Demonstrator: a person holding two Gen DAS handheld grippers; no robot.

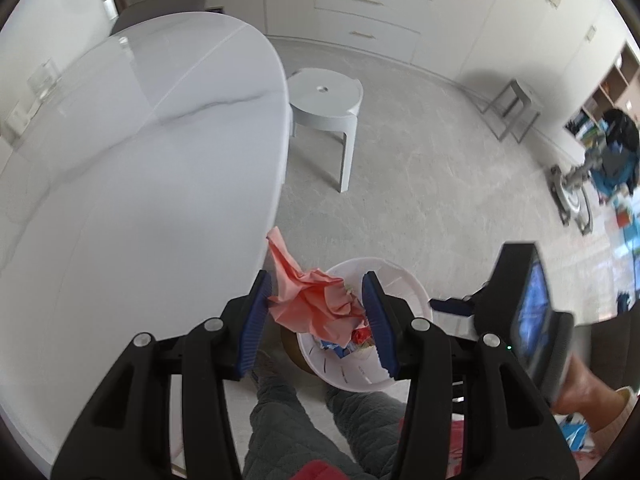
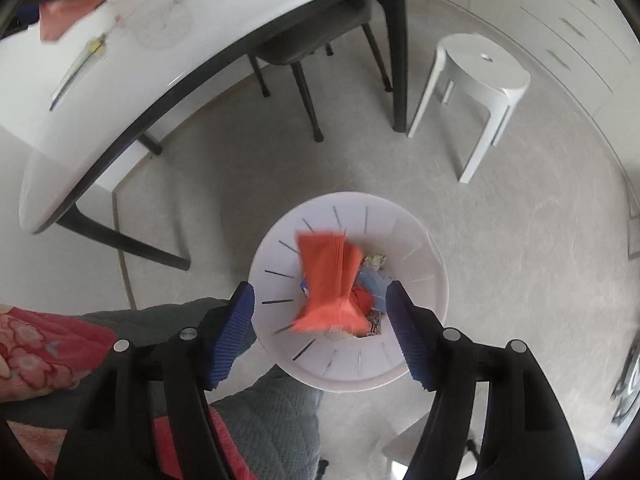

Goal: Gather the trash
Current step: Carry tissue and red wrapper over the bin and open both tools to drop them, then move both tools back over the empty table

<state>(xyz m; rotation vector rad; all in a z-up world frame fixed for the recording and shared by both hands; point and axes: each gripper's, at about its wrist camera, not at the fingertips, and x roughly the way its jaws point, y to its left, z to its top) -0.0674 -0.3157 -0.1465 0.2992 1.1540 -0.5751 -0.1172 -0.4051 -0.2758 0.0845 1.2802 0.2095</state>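
Left gripper [image 1: 318, 314]: its blue-padded fingers [image 1: 256, 316] are clamped on a crumpled pink paper [image 1: 316, 304], held above the near-left rim of the white waste bin [image 1: 404, 280].
Pink paper: bunched between the pads, one loose corner trailing up and to the left toward the table [image 1: 140, 160] edge; its long axis runs diagonally from that corner down to the wad.
Right gripper [image 2: 320, 328]: fingers [image 2: 234, 332] spread wide, touching nothing, poised directly over the bin's mouth.
Orange wrapper [image 2: 330, 284]: motion-blurred, apart from both pads, centred between them over the waste bin [image 2: 348, 368]; long axis roughly vertical in the right wrist view, pinched at the waist and flaring at the lower end.
Bin contents: mixed scraps in red, blue and pale green.
Setting: bin on grey floor [image 2: 500, 260], near a white stool [image 2: 480, 76].
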